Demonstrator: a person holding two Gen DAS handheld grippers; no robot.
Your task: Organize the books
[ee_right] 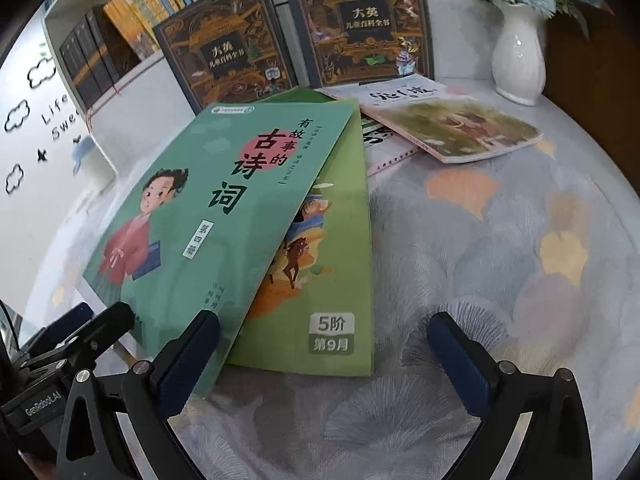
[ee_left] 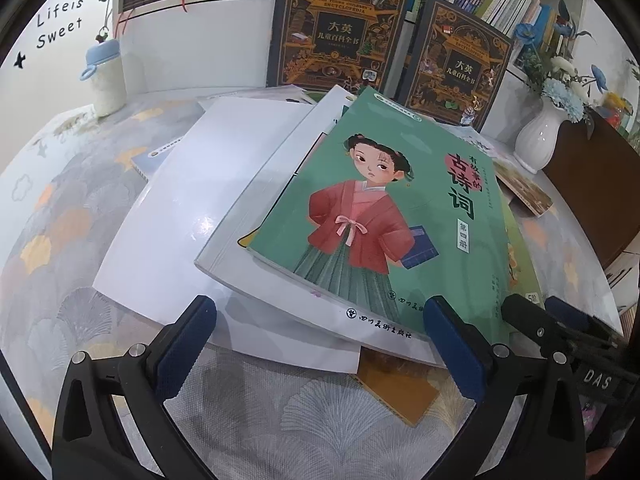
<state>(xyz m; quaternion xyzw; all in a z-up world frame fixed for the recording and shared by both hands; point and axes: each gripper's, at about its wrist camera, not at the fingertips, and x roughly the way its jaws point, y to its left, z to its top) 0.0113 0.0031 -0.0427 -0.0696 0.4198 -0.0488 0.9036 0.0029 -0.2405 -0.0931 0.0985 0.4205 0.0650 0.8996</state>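
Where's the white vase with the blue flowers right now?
The white vase stands at the table's far right in both views, beside the dark encyclopedia leaning on the shelf, behind the pale picture book.

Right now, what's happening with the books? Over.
Both tongs, left and right, open and empty. Green girl book tops messy pile, untouched. White vase stands beyond.

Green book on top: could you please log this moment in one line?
left gripper: open | right gripper: open | green book: tops pile, unheld
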